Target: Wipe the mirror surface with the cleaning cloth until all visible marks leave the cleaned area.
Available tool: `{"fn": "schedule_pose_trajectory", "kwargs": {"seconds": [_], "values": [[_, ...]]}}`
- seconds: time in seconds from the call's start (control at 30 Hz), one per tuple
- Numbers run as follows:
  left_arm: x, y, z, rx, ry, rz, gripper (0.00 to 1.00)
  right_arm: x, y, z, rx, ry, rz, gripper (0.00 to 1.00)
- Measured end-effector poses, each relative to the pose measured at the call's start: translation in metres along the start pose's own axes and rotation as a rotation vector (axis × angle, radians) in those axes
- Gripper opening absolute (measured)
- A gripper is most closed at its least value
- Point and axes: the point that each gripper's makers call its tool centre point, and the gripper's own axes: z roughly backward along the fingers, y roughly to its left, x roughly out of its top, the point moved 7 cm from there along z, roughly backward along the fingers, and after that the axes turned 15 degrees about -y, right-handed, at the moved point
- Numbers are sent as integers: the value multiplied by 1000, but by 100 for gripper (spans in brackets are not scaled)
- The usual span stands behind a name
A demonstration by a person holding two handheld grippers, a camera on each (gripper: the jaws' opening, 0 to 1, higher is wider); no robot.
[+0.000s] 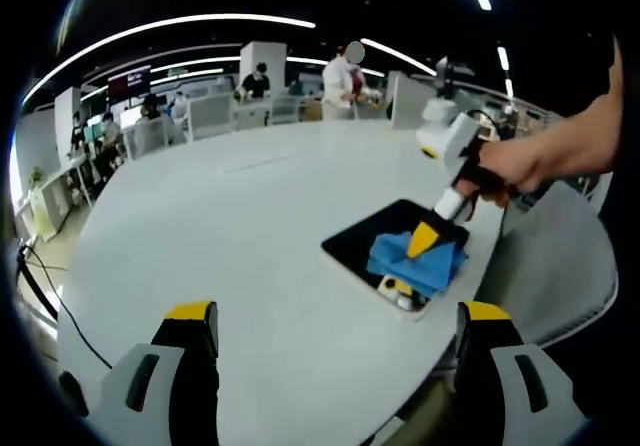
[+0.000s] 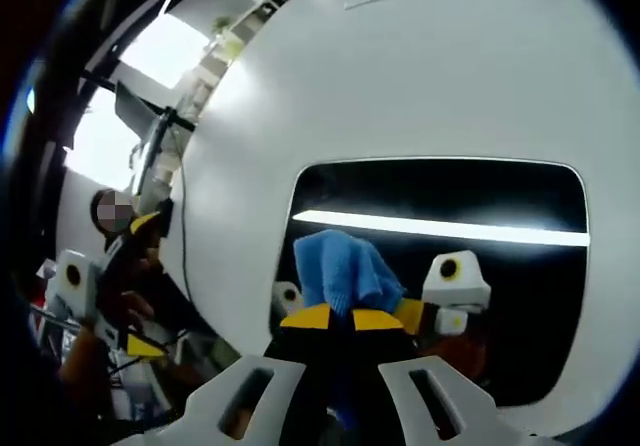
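In the left gripper view the left gripper (image 1: 335,341) hangs above the near edge of the round white tabletop (image 1: 230,236), its two yellow-tipped fingers (image 1: 190,326) spread wide apart with nothing between them. Ahead and to the right, near the tabletop's right edge, lies the mirror (image 1: 385,241), a dark rectangular sheet with a pale border and rounded corners, flat on the tabletop. On its near right part sits the blue cleaning cloth (image 1: 420,256), bunched into folds. The right gripper (image 1: 428,234) comes down from the right, held by a person's hand (image 1: 520,166), and its yellow tip presses into the cloth. In the right gripper view the right gripper (image 2: 342,318) has its fingers (image 2: 310,316) clenched together on the cleaning cloth (image 2: 340,271), which rises in a crumpled blue peak just beyond the tips and touches the mirror (image 2: 480,206). The mirror glass reflects a bright ceiling light strip and parts of the gripper. Far across the room, desks, partitions and several people stand under long ceiling lights.
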Motion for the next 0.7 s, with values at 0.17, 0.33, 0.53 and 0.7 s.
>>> {"fn": "schedule_pose_trajectory", "kwargs": {"seconds": [0.17,0.33,0.53,0.7], "values": [[0,-1,1,2,1,-1,99,-6,1,3,7,7,2,0],[0,-1,1,5,-5,1,99,-11,1,5,13,14,5,0],[-2,-5,0,1,-1,2,99,-21,5,10,30,34,-1,0],[-2,-6,-1,4,-3,4,99,-26,5,13,38,41,-2,0]]}}
